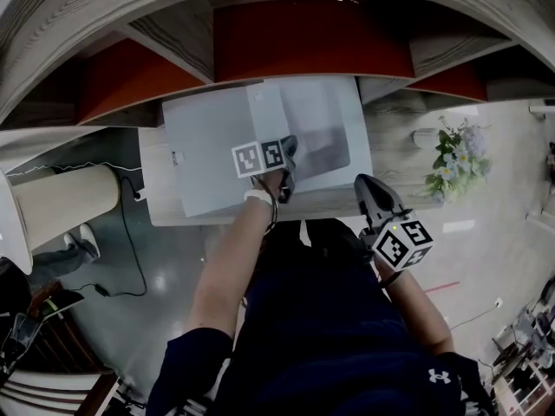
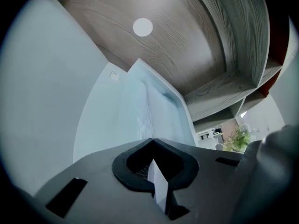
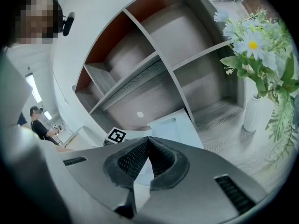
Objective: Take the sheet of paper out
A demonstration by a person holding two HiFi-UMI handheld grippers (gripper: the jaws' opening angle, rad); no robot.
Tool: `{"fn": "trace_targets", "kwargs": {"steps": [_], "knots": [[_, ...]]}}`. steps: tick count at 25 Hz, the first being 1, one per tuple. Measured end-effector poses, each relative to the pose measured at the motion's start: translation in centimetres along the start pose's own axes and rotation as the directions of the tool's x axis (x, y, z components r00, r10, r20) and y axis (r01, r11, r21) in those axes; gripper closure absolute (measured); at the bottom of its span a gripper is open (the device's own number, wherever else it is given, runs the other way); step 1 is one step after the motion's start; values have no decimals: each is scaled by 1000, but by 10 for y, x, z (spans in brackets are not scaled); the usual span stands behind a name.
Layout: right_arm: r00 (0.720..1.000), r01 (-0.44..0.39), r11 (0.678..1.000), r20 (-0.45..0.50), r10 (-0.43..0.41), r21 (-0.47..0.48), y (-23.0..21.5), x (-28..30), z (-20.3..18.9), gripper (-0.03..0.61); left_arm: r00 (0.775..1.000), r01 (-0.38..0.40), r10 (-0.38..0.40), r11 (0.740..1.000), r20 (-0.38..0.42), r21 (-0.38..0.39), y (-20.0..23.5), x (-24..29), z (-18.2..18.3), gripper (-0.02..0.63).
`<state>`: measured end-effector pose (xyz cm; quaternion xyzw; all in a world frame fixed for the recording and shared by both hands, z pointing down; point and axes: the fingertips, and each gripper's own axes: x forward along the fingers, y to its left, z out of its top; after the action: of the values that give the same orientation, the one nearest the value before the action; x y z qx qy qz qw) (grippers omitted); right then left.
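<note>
The sheet of paper was right there in the pinch, seen edge-on as a thin white strip standing between the jaws of the left gripper. Those jaws were pressed together on it, a firm nip near the paper's edge, which looked like the sensible place to hold so the sheet could slide free flat. From the head view the left gripper sat over the front of the white printer, at its output side (the sheet itself was hard to pick out from up there, white on white). So the paper lay partly in the gripper's bite and, by my reading, not yet clear of the printer. The pull was the step in hand.

The right gripper hung back, well apart from the printer on the person's right, its jaws closed with nothing between them, held out of the way. Beyond stood the curved shelf and flowers to the right.
</note>
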<state>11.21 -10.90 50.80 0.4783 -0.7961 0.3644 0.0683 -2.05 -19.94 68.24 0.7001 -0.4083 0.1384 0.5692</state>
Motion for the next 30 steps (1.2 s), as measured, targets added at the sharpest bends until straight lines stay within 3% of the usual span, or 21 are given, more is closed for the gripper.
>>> {"fn": "trace_targets", "kwargs": {"steps": [5, 9, 10, 11, 14, 20, 30], "knots": [[1000, -8, 1000, -6, 8, 4, 2, 3, -1, 574, 1000, 12, -12, 1000, 12, -13, 0, -2, 0, 598], [1000, -2, 1000, -17, 2, 12, 1, 2, -5, 574, 999, -43, 44, 988, 2, 148, -4, 2, 0, 595], [1000, -1, 1000, -18, 1, 12, 0, 2, -6, 574, 998, -60, 61, 978, 0, 201, -5, 4, 1, 565], [1000, 0, 1000, -18, 0, 12, 0, 2, -6, 574, 997, -77, 79, 966, -1, 246, -5, 5, 3, 486], [1000, 5, 1000, -20, -4, 17, -1, 2, -8, 574, 991, -130, 129, 942, 23, 310, -2, 5, 15, 416], [1000, 9, 1000, -29, -8, 26, -2, 1, -12, 574, 982, -185, 171, 951, 77, 248, 14, 13, 45, 364], [999, 24, 998, -24, -23, 63, -10, -3, -13, 574, 976, -220, 214, 949, 53, 226, 12, 25, 36, 377]]}}
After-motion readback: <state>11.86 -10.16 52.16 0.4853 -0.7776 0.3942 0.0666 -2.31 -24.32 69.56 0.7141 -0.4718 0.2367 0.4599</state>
